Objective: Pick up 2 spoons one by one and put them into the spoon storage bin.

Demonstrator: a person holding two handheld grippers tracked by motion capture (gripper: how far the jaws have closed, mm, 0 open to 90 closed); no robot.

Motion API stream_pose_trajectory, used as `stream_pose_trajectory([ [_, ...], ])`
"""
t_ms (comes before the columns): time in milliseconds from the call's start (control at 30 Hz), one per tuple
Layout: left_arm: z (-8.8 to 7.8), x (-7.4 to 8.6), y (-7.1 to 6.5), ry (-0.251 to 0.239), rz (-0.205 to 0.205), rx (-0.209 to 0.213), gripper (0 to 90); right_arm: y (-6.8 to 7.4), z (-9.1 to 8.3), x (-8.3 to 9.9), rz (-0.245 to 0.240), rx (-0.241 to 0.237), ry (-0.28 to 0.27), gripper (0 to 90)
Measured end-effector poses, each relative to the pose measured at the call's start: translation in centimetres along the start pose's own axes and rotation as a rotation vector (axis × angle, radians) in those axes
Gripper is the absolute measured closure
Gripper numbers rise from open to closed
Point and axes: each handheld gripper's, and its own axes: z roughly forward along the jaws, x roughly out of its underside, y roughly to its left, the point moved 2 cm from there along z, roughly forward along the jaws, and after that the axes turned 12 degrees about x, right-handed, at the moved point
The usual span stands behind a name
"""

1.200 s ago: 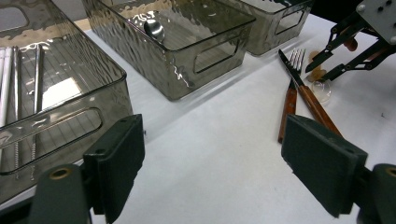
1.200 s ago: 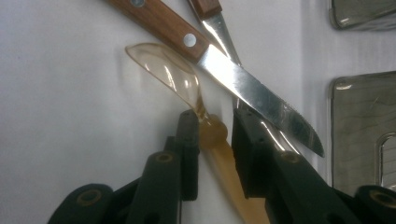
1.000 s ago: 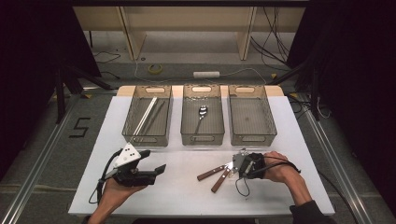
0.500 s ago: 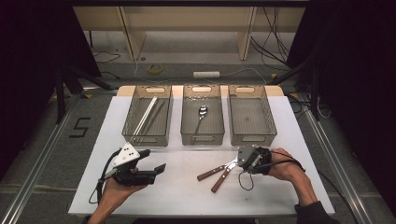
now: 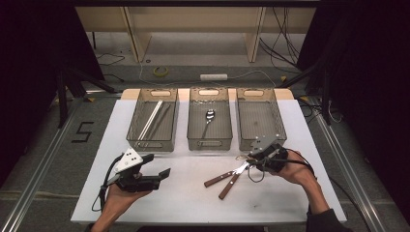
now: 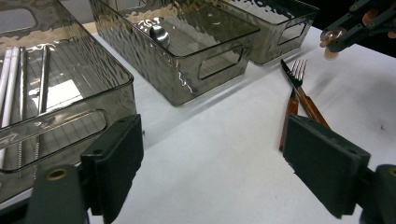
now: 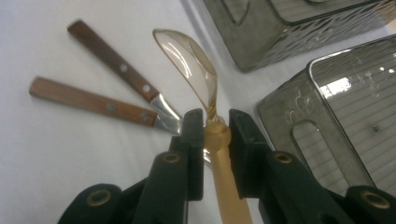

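Note:
My right gripper is shut on the neck of a translucent amber plastic spoon, whose bowl points forward beyond the pads. In the high view this gripper hovers just in front of the right-hand bin with the spoon at its tip. Below it on the white table lie a wooden-handled fork and a wooden-handled knife, their handles angled toward the near edge. At the near left my left gripper rests open with nothing between its pads.
Three smoky plastic bins stand in a row at the back. The left bin holds long straws and rods, the middle bin a metal spoon, and the right bin shows nothing inside. White table stretches between my two grippers.
My right gripper has risen and drifted toward the right-hand bin with the amber spoon in it. The fork and knife stay on the table. The left gripper has not moved.

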Motion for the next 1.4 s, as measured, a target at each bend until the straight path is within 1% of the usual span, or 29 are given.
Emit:
stream_pose_trajectory([
  [33,0.0,0.0,0.0,-0.002,-0.002,-0.002,19.9,-0.1,-0.1,0.0,0.025,-0.001,-0.005,77.6],
  [133,0.0,0.0,0.0,-0.013,-0.008,-0.004,19.6,-0.5,-0.3,-0.2,0.102,-0.029,-0.036,77.5],
  [300,-0.1,0.0,0.1,-0.019,-0.005,-0.008,19.4,-1.2,-0.7,-0.5,0.265,-0.084,-0.098,77.5],
  [433,-0.1,0.0,0.1,-0.031,-0.011,-0.01,19.3,-1.6,-1.1,-1.0,0.338,-0.119,-0.155,77.4],
  [500,-0.1,0.0,0.1,-0.033,-0.014,-0.012,19.3,-1.7,-1.4,-1.3,0.361,-0.136,-0.189,77.5],
  [600,-0.2,-0.1,0.2,-0.041,-0.01,-0.011,19.3,-2.0,-1.6,-2.0,0.394,-0.149,-0.219,77.4],
  [633,-0.2,-0.1,0.1,-0.043,-0.011,-0.011,19.2,-2.2,-1.6,-2.3,0.41,-0.156,-0.226,77.5],
  [733,-0.3,-0.1,0.2,-0.052,-0.017,-0.011,19.2,-2.6,-1.5,-3.0,0.437,-0.152,-0.233,77.4],
  [800,-0.3,-0.1,0.2,-0.053,-0.019,-0.011,19.3,-3.1,-1.5,-3.6,0.457,-0.156,-0.25,77.4],
  [933,-0.4,-0.1,0.4,-0.052,-0.017,-0.016,19.2,-4.3,-1.4,-4.8,0.513,-0.146,-0.257,77.4],
  [967,-0.4,-0.1,0.4,-0.053,-0.017,-0.015,19.3,-4.6,-1.3,-5.2,0.518,-0.148,-0.26,77.4],
  [1000,-0.4,-0.1,0.4,-0.054,-0.016,-0.015,19.3,-4.7,-1.3,-5.5,0.518,-0.155,-0.274,77.3],
  [1033,-0.4,-0.1,0.3,-0.054,-0.015,-0.015,19.3,-4.9,-1.2,-5.8,0.528,-0.167,-0.288,77.3],
  [1133,-0.4,-0.1,0.3,-0.055,-0.014,-0.018,19.2,-5.4,-1.0,-6.7,0.538,-0.154,-0.272,77.3],
  [1200,-0.4,-0.1,0.3,-0.068,-0.02,-0.019,19.2,-5.7,-0.7,-7.4,0.55,-0.148,-0.274,77.3],
  [1233,-0.4,-0.1,0.3,-0.068,-0.022,-0.02,19.2,-5.9,-0.6,-7.7,0.559,-0.145,-0.271,77.3],
  [1400,-0.4,-0.1,0.3,-0.07,-0.022,-0.019,19.2,-6.5,0.1,-9.2,0.574,-0.134,-0.264,77.3],
])
